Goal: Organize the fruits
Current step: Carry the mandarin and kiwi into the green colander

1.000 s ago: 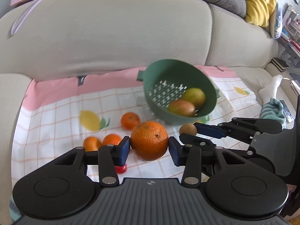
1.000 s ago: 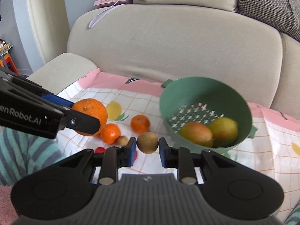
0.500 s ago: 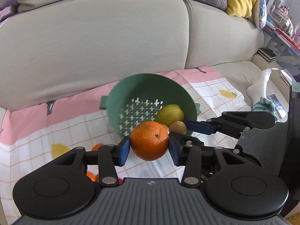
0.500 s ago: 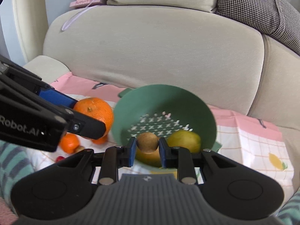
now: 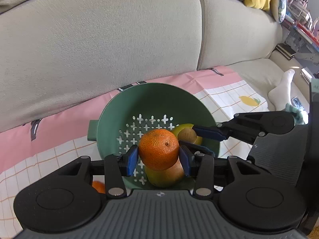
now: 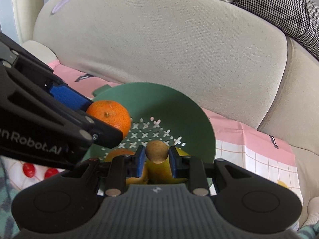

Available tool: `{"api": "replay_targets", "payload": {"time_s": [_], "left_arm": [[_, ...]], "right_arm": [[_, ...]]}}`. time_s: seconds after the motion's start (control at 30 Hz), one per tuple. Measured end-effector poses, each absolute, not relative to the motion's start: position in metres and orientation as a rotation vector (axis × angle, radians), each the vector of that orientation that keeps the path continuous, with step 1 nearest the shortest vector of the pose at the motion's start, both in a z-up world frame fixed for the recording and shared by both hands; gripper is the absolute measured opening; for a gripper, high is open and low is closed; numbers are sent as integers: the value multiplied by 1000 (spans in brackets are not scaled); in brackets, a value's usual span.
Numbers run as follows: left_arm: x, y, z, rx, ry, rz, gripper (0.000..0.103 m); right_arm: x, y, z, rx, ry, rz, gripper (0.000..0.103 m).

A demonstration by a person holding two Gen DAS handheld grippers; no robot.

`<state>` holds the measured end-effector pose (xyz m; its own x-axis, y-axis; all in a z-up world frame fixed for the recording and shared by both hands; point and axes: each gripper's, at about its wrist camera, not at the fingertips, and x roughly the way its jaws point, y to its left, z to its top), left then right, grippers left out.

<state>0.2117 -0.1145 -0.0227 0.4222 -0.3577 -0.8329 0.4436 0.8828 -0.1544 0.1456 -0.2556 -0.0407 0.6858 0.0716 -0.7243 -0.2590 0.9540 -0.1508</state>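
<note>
Beige sofa cushions [image 5: 99, 45] fill the background, and a pink-bordered checked cloth with lemon prints [image 5: 229, 95] is spread over the seat. On that cloth sits one round green plastic colander [image 5: 155, 99] with cross-shaped holes in its bottom and a small handle on its side.

Two tools are in view, both held above the colander's opening. The left tool [image 5: 159, 158] has its blue pads clamped on one large orange citrus fruit with a dimpled skin [image 5: 159, 149]. The right tool [image 6: 156, 158] has its pads pressed tight on one small round brown fruit [image 6: 156, 151]; in the left wrist view this brown fruit hangs just to the right of the orange one, the two close together.

Inside the colander lie two yellow-green, partly reddish fruits: one [image 5: 165, 176] directly under the orange citrus, the other [image 5: 184, 128] toward the right wall, mostly hidden behind the small brown fruit.

Outside the colander, one small orange mandarin [image 5: 98, 187] shows partly on the cloth behind the left tool's finger, and two small red fruits [image 6: 29, 169] lie on the cloth at the left of the right wrist view.

A person's foot in a white sock [image 5: 281, 91] rests on the sofa seat at the far right.
</note>
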Motion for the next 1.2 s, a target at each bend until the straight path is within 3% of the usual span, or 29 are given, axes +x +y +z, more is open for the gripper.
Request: {"api": "replay_targets", "payload": {"time_s": [0.6, 1.2], "left_arm": [[263, -142, -66, 241, 1067, -505, 50], [276, -135, -90, 210, 1150, -400, 51]], "right_arm": [[173, -269, -56, -313, 799, 182, 22], [170, -257, -57, -363, 800, 190, 19]]}}
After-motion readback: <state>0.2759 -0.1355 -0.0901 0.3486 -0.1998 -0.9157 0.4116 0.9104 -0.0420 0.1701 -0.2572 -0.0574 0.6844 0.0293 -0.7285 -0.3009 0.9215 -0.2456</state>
